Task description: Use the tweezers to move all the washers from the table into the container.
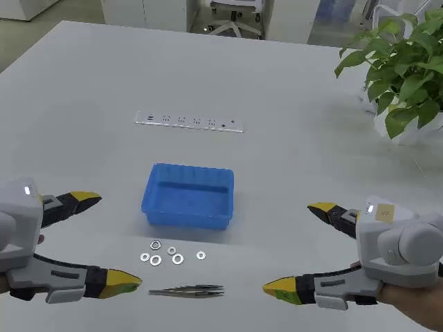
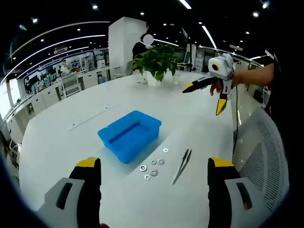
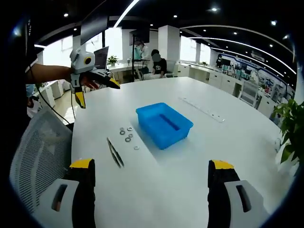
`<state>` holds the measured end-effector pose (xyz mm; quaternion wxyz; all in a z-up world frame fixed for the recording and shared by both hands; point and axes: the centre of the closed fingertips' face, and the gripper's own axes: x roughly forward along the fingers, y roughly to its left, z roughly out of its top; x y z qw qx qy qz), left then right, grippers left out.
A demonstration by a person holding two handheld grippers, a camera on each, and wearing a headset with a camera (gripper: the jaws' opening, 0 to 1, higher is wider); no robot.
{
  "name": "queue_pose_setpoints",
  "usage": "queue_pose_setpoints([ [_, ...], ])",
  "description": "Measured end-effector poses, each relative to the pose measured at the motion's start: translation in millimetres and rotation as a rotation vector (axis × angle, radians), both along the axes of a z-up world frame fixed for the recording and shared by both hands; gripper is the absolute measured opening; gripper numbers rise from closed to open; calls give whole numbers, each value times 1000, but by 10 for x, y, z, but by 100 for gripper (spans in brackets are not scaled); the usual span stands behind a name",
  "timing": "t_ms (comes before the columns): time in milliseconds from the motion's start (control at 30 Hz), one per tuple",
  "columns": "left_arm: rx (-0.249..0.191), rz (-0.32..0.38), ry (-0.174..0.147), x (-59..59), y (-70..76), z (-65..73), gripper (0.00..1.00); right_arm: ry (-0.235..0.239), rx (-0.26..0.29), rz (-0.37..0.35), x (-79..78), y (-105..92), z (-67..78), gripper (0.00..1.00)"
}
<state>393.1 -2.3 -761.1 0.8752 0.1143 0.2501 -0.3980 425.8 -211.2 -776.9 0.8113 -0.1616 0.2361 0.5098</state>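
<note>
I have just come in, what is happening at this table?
A person holds the left gripper and the right gripper low over the table, both with tongs wide open and empty. The tweezers lie untouched between them. Six washers lie loose between the tweezers and the blue container, which looks empty. No washer is in it yet.

Washers (image 1: 178, 259) between container (image 1: 184, 216) behind, tweezers (image 1: 187, 291) before.
</note>
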Motion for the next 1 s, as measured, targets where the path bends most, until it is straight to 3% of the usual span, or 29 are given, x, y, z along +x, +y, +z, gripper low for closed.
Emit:
queue_pose_setpoints([
  [1000,24,-21,2,-26,-22,-24,99,-4,-7,11,-21,-2,-1,100],
])
